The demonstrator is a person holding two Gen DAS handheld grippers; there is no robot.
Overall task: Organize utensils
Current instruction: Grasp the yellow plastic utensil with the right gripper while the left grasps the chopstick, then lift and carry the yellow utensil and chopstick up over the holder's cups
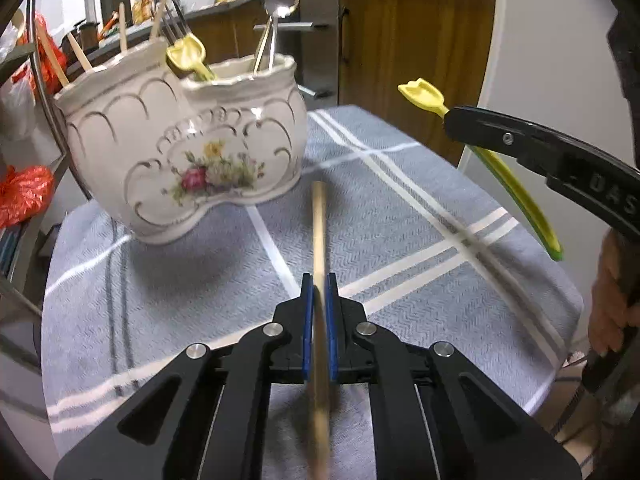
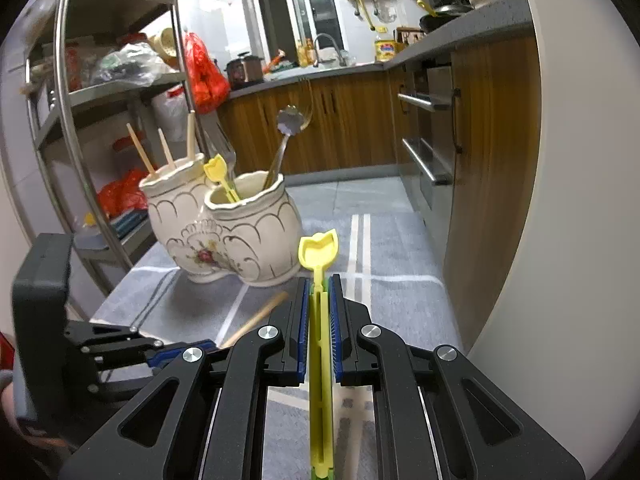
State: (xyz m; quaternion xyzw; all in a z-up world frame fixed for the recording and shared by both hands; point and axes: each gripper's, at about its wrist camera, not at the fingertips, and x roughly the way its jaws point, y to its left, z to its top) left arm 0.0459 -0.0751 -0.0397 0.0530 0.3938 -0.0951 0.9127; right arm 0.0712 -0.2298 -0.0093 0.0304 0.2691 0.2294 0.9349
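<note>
Grey-blue woven tablecloth w/ white stripes (image 1: 400, 216) covers the table; on it stands a cream ceramic double-pot utensil holder w/ floral print (image 1: 180, 140), left pot w/ wooden sticks, right pot w/ a yellow plastic spoon and metal utensils. Left gripper (image 1: 319, 304) clamped on a long pale wooden chopstick (image 1: 319, 232), tip pointing toward holder, above cloth. Right gripper (image 2: 320, 308) clamped on a yellow-green plastic tulip-shaped spoon (image 2: 319, 252), held in air near holder's right pot.

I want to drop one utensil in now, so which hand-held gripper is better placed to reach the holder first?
Probably the left hand-held gripper: its chopstick already points at the holder, low and close. The right hand-held gripper holds its yellow spoon off to the side, farther back.
</note>
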